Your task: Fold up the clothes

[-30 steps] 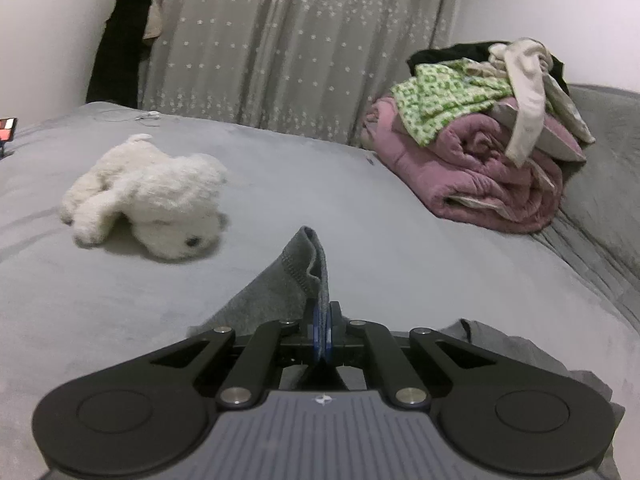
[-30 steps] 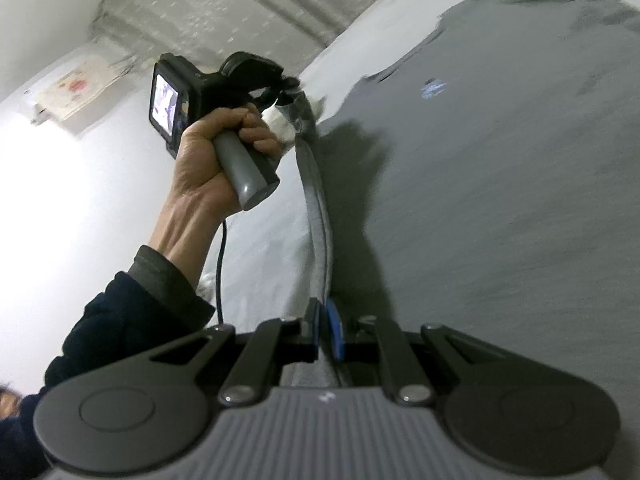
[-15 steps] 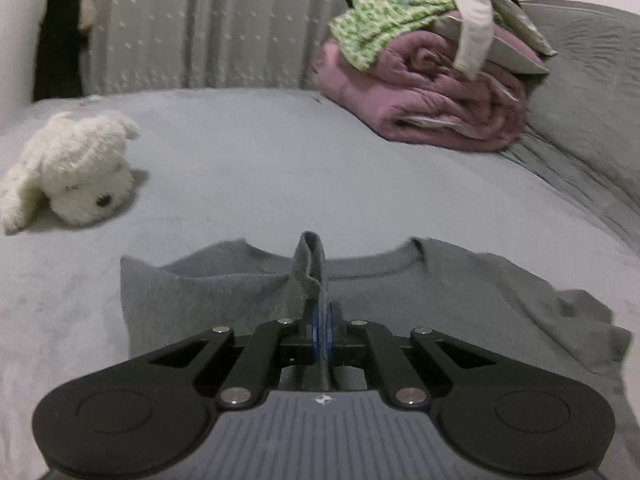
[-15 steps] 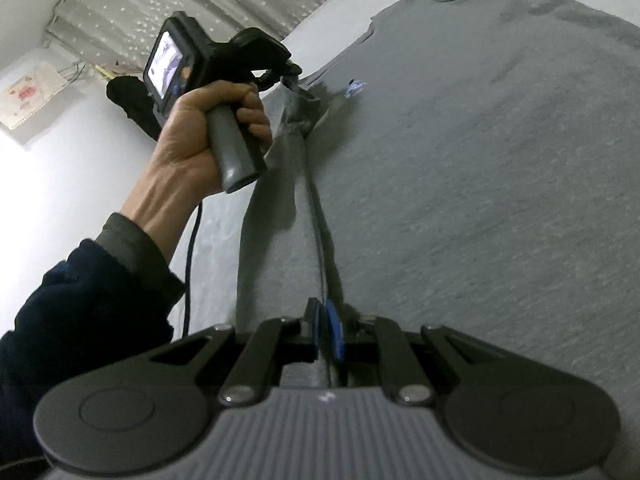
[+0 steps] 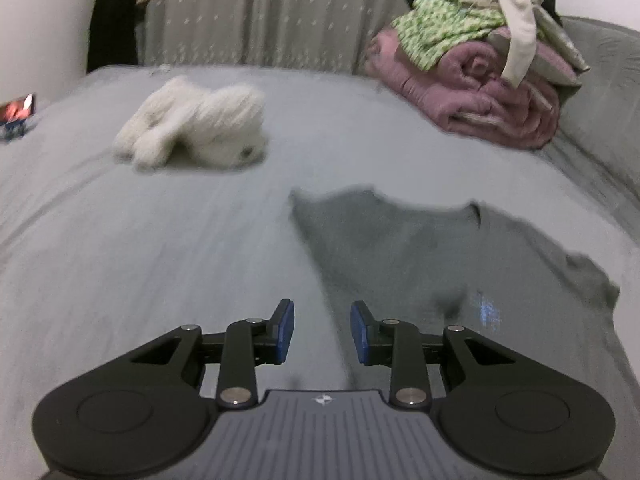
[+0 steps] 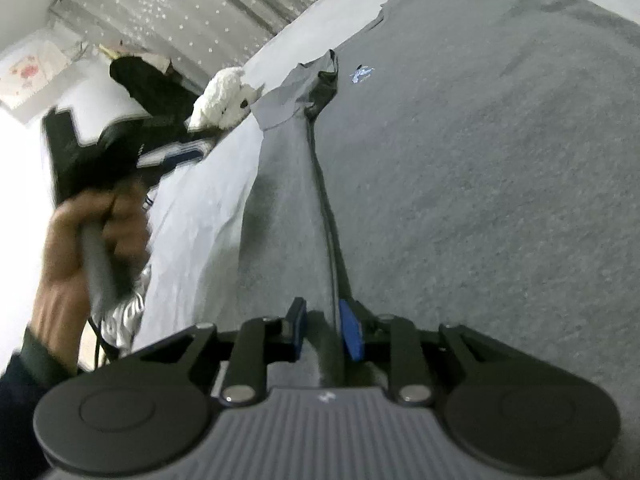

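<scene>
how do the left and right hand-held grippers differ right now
The left hand-held gripper is wide open with nothing between its fingers; the right hand-held gripper is open more narrowly, with a raised fold of the grey shirt standing in the gap. The left is off the shirt's left edge, over the bed; the right is above the shirt. Both have blue pads.

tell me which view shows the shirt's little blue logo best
The right wrist view: the logo sits sharp on the grey shirt, beside the folded sleeve. The left wrist view shows it only as a blurred smear.
</scene>
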{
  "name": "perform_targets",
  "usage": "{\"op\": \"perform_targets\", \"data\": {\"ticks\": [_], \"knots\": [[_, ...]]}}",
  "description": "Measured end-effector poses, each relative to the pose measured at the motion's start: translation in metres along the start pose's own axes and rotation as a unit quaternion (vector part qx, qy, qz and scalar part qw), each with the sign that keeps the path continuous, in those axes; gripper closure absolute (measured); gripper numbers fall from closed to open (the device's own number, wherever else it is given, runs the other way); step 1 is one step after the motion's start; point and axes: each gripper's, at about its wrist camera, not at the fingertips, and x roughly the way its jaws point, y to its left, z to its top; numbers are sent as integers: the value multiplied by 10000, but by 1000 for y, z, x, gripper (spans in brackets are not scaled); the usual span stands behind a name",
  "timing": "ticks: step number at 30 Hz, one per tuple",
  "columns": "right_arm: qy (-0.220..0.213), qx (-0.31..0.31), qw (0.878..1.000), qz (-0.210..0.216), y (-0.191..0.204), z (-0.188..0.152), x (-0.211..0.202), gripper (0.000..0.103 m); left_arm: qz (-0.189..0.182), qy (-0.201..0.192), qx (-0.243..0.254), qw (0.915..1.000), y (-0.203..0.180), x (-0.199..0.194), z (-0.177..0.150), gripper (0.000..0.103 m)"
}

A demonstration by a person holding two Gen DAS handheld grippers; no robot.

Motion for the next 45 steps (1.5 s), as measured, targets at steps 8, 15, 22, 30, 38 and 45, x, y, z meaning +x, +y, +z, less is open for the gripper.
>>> {"op": "perform_targets", "data": {"ticks": [8,15,22,30,38,45], "knots": [[85,-533,9978,-391,14,-6,-21,69,-150,589,-486,9970,3,-48,-68,74],[275,-618,9971,-345,13,-6,-20,68,-139,702,-303,9970,-17,-86,-114,74],[405,-581,9974,-102,12,-11,-28,78,-58,635,11,9980,-29,-113,-141,73],[271,-648,9974,167,14,-8,-41,94,84,533,357,9979,-36,-142,-165,63],[168,-449,9986,211,-4,-8,-48,94,-37,548,779,9955,-52,-161,-190,56],[170,-236,9995,144,-18,-7,-49,90,-168,582,1056,9926,-65,-167,-202,51]]}}
